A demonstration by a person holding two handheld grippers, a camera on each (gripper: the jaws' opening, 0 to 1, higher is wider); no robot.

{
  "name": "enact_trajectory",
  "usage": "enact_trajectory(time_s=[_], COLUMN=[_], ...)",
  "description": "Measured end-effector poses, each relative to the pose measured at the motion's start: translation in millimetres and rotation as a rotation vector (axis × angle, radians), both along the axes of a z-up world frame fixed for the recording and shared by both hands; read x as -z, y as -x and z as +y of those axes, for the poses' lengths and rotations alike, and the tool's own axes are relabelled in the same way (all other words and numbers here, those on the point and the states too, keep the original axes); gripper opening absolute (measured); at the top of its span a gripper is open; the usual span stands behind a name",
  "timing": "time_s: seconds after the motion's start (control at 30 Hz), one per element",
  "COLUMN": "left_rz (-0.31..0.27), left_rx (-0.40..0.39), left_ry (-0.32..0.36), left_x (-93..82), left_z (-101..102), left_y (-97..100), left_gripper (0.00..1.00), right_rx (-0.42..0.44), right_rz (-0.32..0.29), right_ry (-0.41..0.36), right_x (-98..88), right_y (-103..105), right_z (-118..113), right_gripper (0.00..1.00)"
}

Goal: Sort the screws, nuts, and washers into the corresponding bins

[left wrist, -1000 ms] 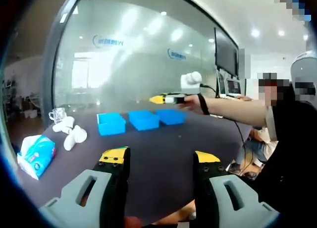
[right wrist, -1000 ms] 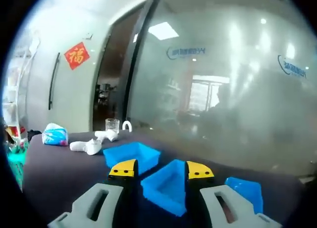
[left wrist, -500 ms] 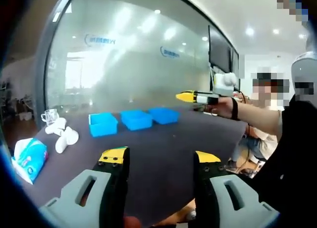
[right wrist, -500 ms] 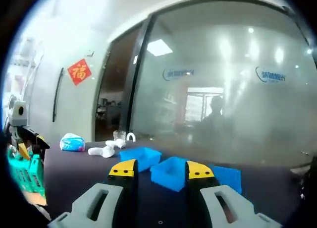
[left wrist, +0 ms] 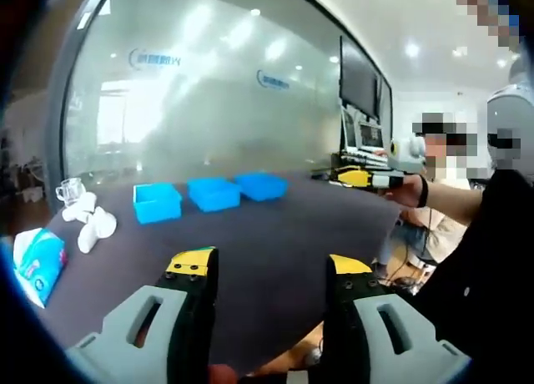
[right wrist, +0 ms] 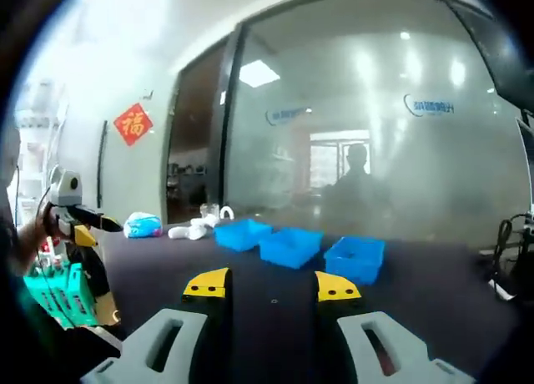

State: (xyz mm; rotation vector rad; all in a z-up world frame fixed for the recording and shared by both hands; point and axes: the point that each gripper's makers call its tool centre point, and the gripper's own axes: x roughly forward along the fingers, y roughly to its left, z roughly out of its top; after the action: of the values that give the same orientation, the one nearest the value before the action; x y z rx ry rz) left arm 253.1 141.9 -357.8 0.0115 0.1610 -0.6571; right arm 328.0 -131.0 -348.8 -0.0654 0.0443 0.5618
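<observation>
Left gripper (left wrist: 267, 263) up over the near edge of the dark table (left wrist: 275, 225), tongs wide apart, nothing between them. Same for the right gripper (right wrist: 273, 284): tongs apart and holding nothing, most likely open so as to be ready for a pick. Three blue bins (left wrist: 214, 193) side by side in a row at the far end of the table, well apart from both grippers, probably lined up so that each kind of part gets its own box. Hard to see inside them from here. One tiny dark speck (right wrist: 274, 301) on the table just ahead of the right tongs, maybe a screw or a nut, but too small to tell. Off to the side near the bins, a tissue pack (left wrist: 33, 263), some white lumps (left wrist: 88, 221) and a glass cup (left wrist: 67, 189), likely pushed out of the way of the sorting.
</observation>
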Motion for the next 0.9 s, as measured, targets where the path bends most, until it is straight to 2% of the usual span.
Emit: enact_trajectory(time_s=[0.13, 0.37, 0.47, 0.67, 0.8, 0.9], left_rz=[0.013, 0.031, 0.030, 0.025, 0.028, 0.029], left_rx=[0.013, 0.039, 0.035, 0.019, 0.013, 0.006], left_ry=[0.011, -0.001, 0.002, 0.009, 0.007, 0.010], left_x=[1.8, 5.8, 5.2, 3.5, 5.2, 5.3], left_z=[-2, -7, -6, -1, 1, 3], left_y=[1.0, 2.7, 1.2, -1.1, -1.5, -1.9], left_gripper=[0.48, 0.48, 0.48, 0.48, 0.48, 0.48], right_rx=[0.008, -0.012, -0.043, -0.087, -0.125, -0.167], right_rz=[0.016, 0.038, 0.106, 0.138, 0.192, 0.252], right_ry=[0.003, 0.028, 0.052, 0.100, 0.103, 0.145], right_x=[9.1, 14.6, 23.6, 21.8, 18.3, 23.2], right_y=[8, 13, 11, -1, -15, -23], right_z=[-8, -8, -5, 1, 6, 9], right_gripper=[0.33, 0.33, 0.32, 0.32, 0.31, 0.31])
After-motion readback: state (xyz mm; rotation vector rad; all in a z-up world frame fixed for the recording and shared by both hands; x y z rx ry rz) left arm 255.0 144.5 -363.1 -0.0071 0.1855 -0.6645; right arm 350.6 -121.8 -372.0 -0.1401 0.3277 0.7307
